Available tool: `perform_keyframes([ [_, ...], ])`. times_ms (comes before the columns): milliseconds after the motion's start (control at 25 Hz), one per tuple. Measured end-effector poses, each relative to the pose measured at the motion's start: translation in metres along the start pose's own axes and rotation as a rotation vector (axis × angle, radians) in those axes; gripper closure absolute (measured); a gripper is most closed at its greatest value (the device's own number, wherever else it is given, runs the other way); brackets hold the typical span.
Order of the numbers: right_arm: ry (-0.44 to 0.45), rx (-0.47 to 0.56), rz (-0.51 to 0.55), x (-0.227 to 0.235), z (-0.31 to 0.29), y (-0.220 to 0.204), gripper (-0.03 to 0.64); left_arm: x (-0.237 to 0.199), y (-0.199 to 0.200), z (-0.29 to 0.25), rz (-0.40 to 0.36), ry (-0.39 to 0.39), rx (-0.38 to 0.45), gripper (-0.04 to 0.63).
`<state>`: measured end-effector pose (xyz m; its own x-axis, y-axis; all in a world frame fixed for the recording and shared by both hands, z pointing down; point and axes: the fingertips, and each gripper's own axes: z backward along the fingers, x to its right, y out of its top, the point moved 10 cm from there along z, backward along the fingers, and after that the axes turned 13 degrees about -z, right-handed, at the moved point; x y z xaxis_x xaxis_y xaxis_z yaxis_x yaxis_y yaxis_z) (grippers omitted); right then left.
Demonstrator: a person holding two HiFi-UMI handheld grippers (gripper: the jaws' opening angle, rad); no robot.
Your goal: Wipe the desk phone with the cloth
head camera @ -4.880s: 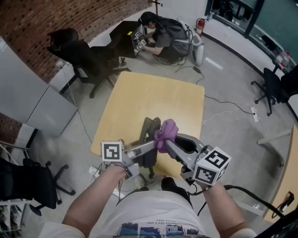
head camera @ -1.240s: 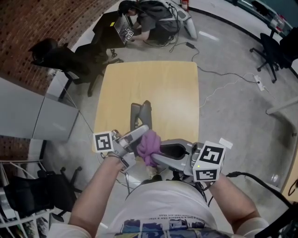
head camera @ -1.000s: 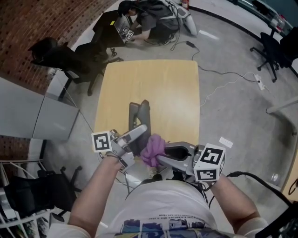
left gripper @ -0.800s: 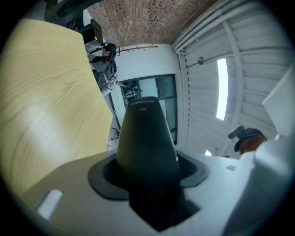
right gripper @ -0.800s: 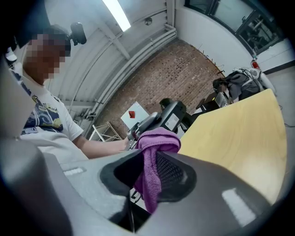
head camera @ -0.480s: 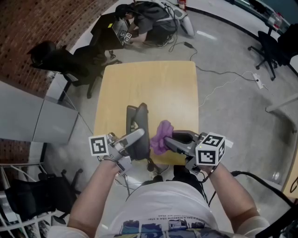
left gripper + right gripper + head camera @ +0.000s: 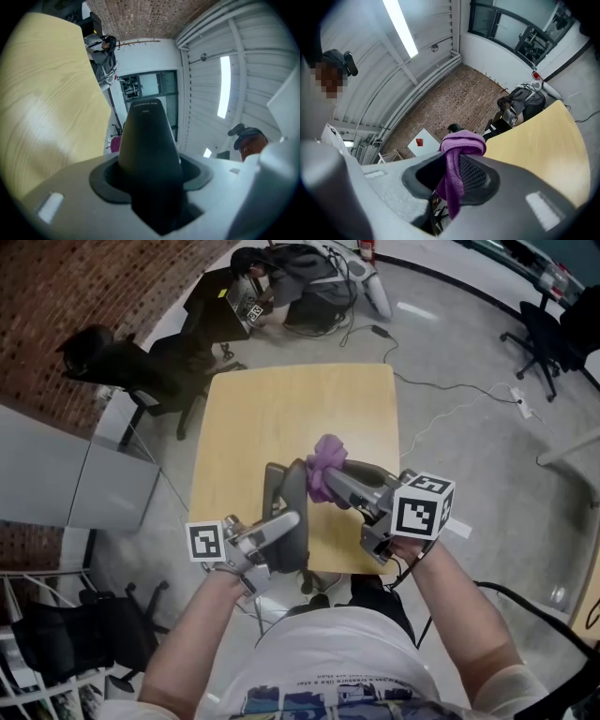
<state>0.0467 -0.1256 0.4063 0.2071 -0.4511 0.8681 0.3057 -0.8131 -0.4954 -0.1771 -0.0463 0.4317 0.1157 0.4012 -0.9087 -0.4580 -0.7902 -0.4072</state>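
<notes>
The left tongs point(image 7: 150, 180) grip the dark desk phone point(image 7: 147, 136), wooden table point(image 7: 47, 117) at picture left.

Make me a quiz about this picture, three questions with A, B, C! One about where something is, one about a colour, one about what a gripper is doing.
1. Where is the cloth?
A) on the floor
B) in the right gripper
C) on a chair

2. What colour is the cloth?
A) yellow
B) green
C) purple

3. What is the left gripper doing?
A) gripping the desk phone
B) hanging open, empty
C) holding the cloth

Answers: 1 B, its jaws pinch the cloth; 2 C, it looks purple in both views; 3 A, the dark phone sits clamped between its jaws.
</notes>
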Motion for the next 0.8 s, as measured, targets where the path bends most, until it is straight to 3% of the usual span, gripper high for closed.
perform_keyframes([
  [400, 0.026, -0.112, -0.021, -0.012, 0.008, -0.046, 0.523, -0.006, 0.004, 0.002, -0.01, 0.026, 0.007, 0.302],
  [800, 0.038, -0.274, 0.044, -0.025, 0.018, -0.084, 0.523, -0.014, 0.007, 0.007, -0.021, 0.066, 0.002, 0.302],
])
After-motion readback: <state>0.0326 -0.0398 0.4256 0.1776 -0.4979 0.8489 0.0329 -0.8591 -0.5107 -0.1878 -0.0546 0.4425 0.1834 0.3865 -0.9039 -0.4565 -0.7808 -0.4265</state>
